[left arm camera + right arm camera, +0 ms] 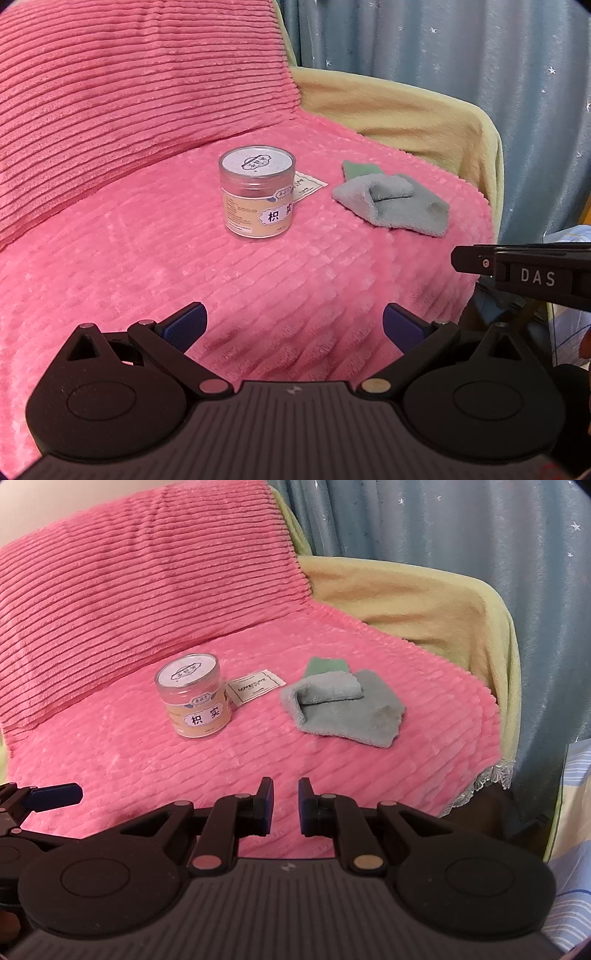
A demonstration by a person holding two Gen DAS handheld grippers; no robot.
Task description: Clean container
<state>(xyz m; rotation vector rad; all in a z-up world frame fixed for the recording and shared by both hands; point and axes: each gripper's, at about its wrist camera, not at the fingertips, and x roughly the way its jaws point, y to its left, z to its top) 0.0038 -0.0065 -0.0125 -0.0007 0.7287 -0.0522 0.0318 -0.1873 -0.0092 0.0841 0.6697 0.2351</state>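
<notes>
A clear plastic jar (256,195) (194,698) with a white lid and an orange label stands upright on a pink blanket (258,295). To its right lies a crumpled grey cloth (391,201) (343,705), apart from the jar. My left gripper (294,325) hovers in front of the jar, wide open and holding nothing. My right gripper (286,805) is in front of the cloth, its blue pads a narrow gap apart with nothing between them. Its side shows at the right edge of the left wrist view.
A white paper tag (255,685) lies flat between jar and cloth. A green fabric piece (327,664) pokes out behind the cloth. A pink ribbed cushion (129,92) rises at the back left, a yellow armrest (424,609) at the back right, blue starred curtains (461,55) beyond.
</notes>
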